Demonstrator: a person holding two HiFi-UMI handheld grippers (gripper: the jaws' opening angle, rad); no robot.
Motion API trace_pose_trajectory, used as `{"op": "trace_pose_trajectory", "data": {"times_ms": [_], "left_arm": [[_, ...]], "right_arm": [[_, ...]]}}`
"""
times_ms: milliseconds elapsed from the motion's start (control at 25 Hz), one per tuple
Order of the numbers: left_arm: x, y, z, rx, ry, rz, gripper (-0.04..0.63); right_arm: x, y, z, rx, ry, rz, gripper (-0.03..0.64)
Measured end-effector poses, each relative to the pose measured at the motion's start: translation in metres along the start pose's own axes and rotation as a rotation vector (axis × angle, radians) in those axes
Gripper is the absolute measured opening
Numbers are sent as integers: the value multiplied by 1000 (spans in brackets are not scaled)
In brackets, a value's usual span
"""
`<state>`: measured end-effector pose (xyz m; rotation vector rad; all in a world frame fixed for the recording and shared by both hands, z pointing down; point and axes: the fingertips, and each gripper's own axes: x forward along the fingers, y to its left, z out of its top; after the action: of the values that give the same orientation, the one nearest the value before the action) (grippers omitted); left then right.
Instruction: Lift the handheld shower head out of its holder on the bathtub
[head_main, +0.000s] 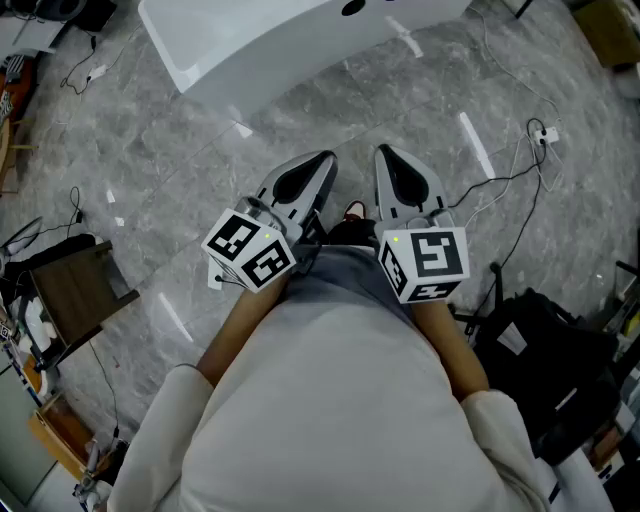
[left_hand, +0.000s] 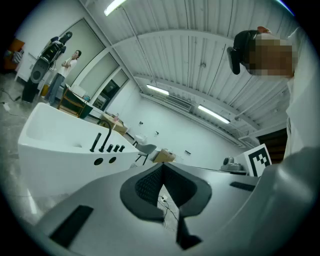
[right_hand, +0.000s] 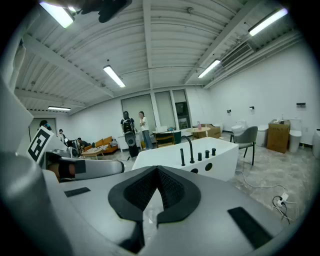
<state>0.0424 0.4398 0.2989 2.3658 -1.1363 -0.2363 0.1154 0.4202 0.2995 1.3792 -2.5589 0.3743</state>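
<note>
Shower head (right_hand: 182, 156) noted upright in its holder on the bathtub (right_hand: 225, 157) rim — well ahead of both claws, untouched. Left claw (head_main: 322, 162) and right claw (head_main: 388, 156) closed, nothing between the jaws. Nothing done yet — approach, grip and lift all remain.

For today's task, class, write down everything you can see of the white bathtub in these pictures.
The bathtub is white, glossy and smooth-sided. It stands freely on the grey marbled floor, some way ahead of the person. One rim ledge carries black fittings: a tall curved spout, a slim upright rod beside it that is probably the handheld shower head, and three short knobs. Two dark round openings sit in the wall below them. Nothing but the floor touches it.
</note>
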Motion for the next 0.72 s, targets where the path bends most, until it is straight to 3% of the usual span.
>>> {"op": "trace_pose_trajectory", "data": {"times_ms": [320,720], "left_arm": [[5,13,23,54,-16,82,5],[5,23,32,81,-24,120,5]], "right_arm": [[5,8,10,5,28,10,18],[15,5,18,24,21,50,18]]}}
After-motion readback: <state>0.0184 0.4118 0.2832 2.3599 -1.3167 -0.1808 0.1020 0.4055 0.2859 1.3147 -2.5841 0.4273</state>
